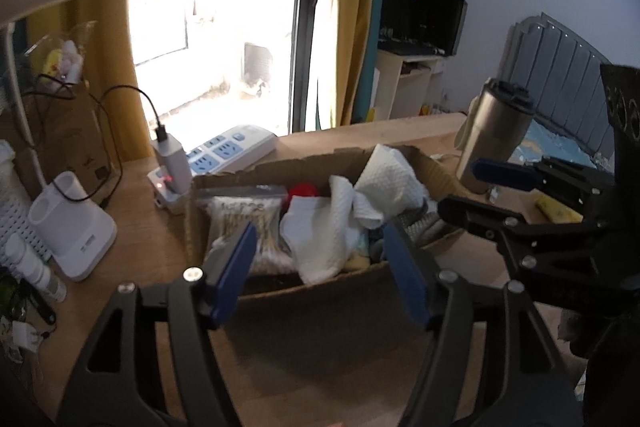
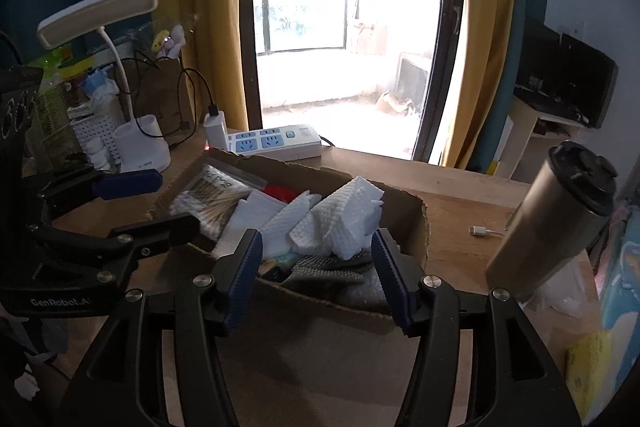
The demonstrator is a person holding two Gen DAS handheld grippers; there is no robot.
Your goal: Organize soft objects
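A cardboard box (image 1: 280, 169) (image 2: 416, 215) stands on the wooden desk. It holds white paper towels (image 1: 332, 227) (image 2: 340, 223), a bag of cotton swabs (image 1: 244, 215) (image 2: 212, 197), something red (image 1: 302, 191) (image 2: 280, 191) and a grey cloth (image 2: 332, 269). My left gripper (image 1: 320, 267) is open and empty just before the box's near wall. My right gripper (image 2: 316, 275) is open and empty at the box's near right corner. Each gripper shows in the other's view, the right one (image 1: 476, 187) and the left one (image 2: 156, 201), both open.
A steel tumbler (image 1: 494, 137) (image 2: 552, 223) stands right of the box. A power strip (image 1: 228, 149) (image 2: 276, 141), a charger (image 1: 172, 163), a white lamp base (image 1: 72, 227) (image 2: 140, 147) and small bottles (image 1: 32, 265) lie left. A cable plug (image 2: 480, 230) and a yellow sponge (image 2: 588, 367) lie right.
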